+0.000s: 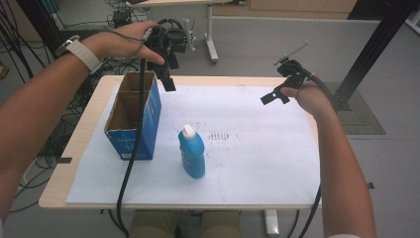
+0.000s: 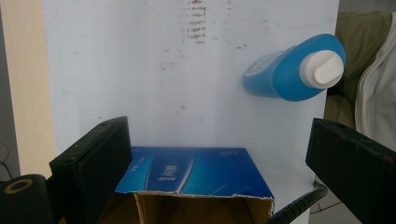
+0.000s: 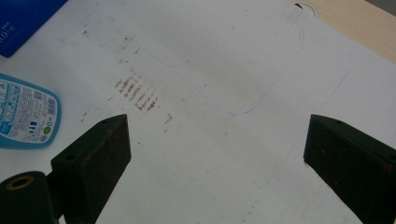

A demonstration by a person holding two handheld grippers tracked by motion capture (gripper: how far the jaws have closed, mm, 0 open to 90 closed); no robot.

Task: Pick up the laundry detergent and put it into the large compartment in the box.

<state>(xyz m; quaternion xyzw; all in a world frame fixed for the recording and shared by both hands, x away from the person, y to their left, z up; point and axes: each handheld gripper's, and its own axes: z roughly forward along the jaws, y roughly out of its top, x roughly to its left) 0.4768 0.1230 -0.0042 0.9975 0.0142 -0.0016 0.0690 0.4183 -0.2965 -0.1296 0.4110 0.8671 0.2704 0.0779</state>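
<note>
An open-topped blue cardboard box (image 1: 132, 119) stands at the left of the table. To its right a blue bottle (image 1: 191, 151) with a white cap stands upright. My left gripper (image 1: 167, 79) hangs above the far end of the box, open, with nothing between its fingers. In the left gripper view that gripper (image 2: 217, 140) looks down over the box (image 2: 196, 172), with the bottle (image 2: 294, 67) farther off. My right gripper (image 1: 275, 96) hovers open over the far right of the table. In the right gripper view it (image 3: 217, 135) faces bare paper, with the bottle's label (image 3: 25, 114) at the left.
A white paper sheet (image 1: 257, 163) covers most of the wooden table (image 1: 64, 173), with brown smudges (image 1: 218, 136) near its middle. A black cable (image 1: 130, 163) trails from the left gripper across the box. Beyond the table stand a white table leg (image 1: 212, 44) and a black post (image 1: 371, 49).
</note>
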